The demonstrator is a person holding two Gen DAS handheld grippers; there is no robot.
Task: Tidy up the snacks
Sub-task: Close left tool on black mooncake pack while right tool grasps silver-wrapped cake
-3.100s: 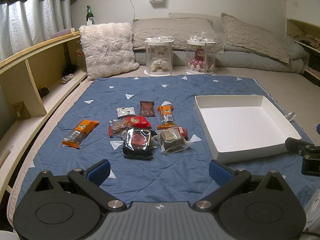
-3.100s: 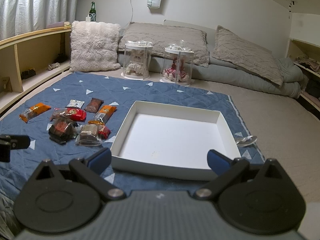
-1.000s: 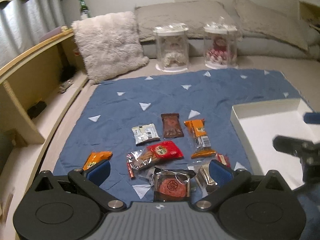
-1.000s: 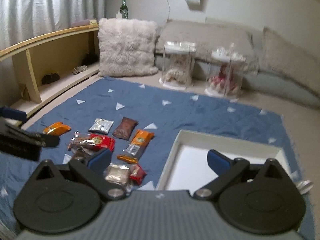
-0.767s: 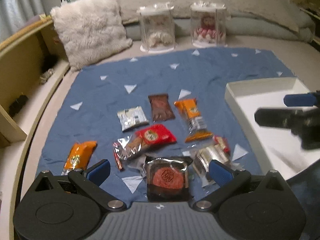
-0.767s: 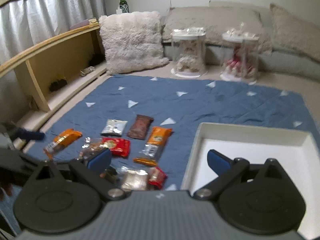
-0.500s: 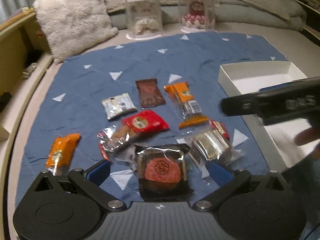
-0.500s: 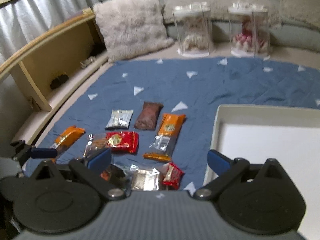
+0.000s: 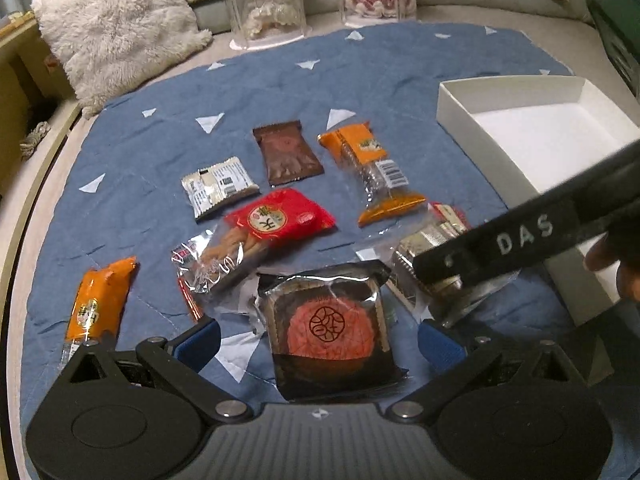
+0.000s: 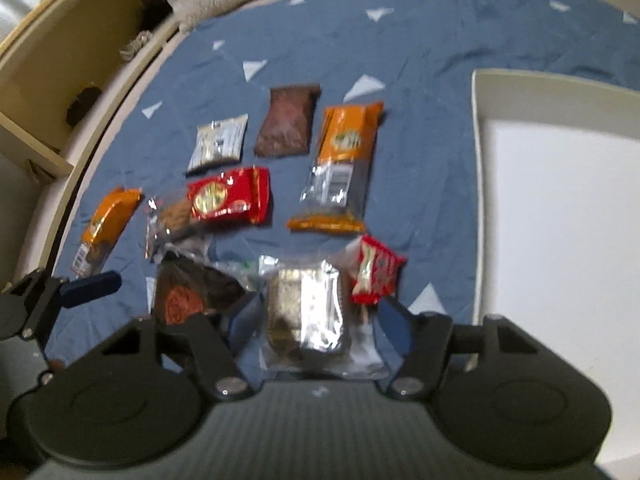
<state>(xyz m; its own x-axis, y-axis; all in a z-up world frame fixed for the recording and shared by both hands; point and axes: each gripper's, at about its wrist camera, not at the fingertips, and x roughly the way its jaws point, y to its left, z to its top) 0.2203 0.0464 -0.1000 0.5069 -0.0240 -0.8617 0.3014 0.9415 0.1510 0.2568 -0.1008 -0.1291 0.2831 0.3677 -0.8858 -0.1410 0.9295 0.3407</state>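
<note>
Field notes, both tongs low over the snack pile on the blue quilted blanket (image 9: 400, 80). I use the white box (image 9: 520, 92) as my landmark.

Right tongs (image 10: 316, 322): jaws have just been closing, and a silver foil packet (image 10: 308, 312) lies between them. The frame is blurred, so I can't confirm the pads press on it; I read it as not yet grasped. That packet sits just left of the box's near corner, so it looks like the shortest carry, which I judge is why it is taken first. A small red wrapper (image 10: 376, 276) touches its far right edge.

Left tongs (image 9: 320, 344): released, jaws wide, straddling the near half of a black packet with a round red cake (image 9: 330, 328) showing through clear film. Not touching it as far as I can tell. It lies left of the silver packet, farther from the box.

Box: empty, stiff white card, low straight walls, open top. Nothing sorted yet.

Other snacks, all left of the box: orange bar with clear window (image 9: 372, 168), matte brown sachet (image 9: 288, 156), small silver-white sachet (image 9: 218, 188), red crinkly bag with clear end (image 9: 256, 240), orange bar far left (image 9: 100, 300). All thin glossy film, flat, light; likely to slip or crumple under a pinch.

The blanket is soft and wrinkled, so packets may sink when pressed.
</note>
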